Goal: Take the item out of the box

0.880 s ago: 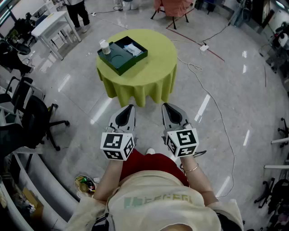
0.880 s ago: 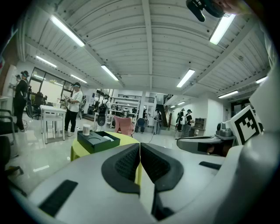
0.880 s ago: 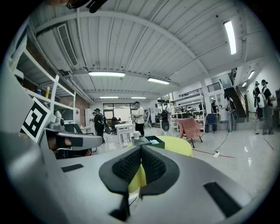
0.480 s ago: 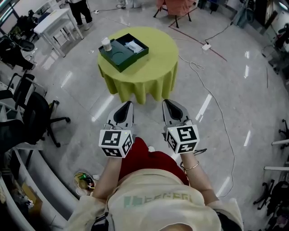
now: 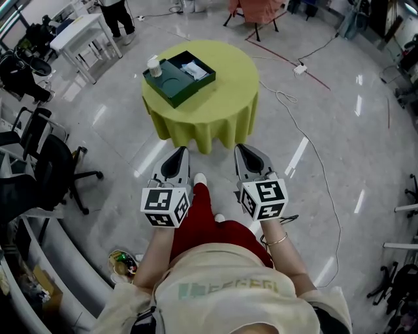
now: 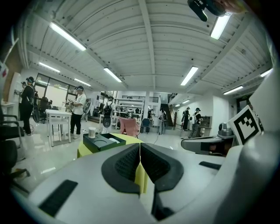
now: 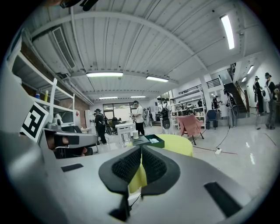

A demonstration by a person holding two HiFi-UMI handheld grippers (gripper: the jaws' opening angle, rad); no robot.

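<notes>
A dark green open box (image 5: 179, 77) lies on the round table with the yellow-green cloth (image 5: 225, 91), some way ahead of me. A white item (image 5: 193, 68) rests in its right compartment, and a small white cup (image 5: 153, 64) stands at its left corner. The box (image 6: 104, 141) also shows far off in the left gripper view and in the right gripper view (image 7: 149, 140). My left gripper (image 5: 177, 155) and right gripper (image 5: 241, 154) are held side by side over the floor, short of the table. Both are shut with nothing between the jaws.
A black office chair (image 5: 49, 169) stands at the left, a white table (image 5: 78, 32) at the back left with a person beside it. A white cable (image 5: 307, 147) runs over the floor to the right of the round table. A pink-draped chair (image 5: 251, 13) stands behind it.
The view has closed in slightly on the round table. A shoe now shows on the floor between the two grippers. Both grippers stay shut and side by side.
</notes>
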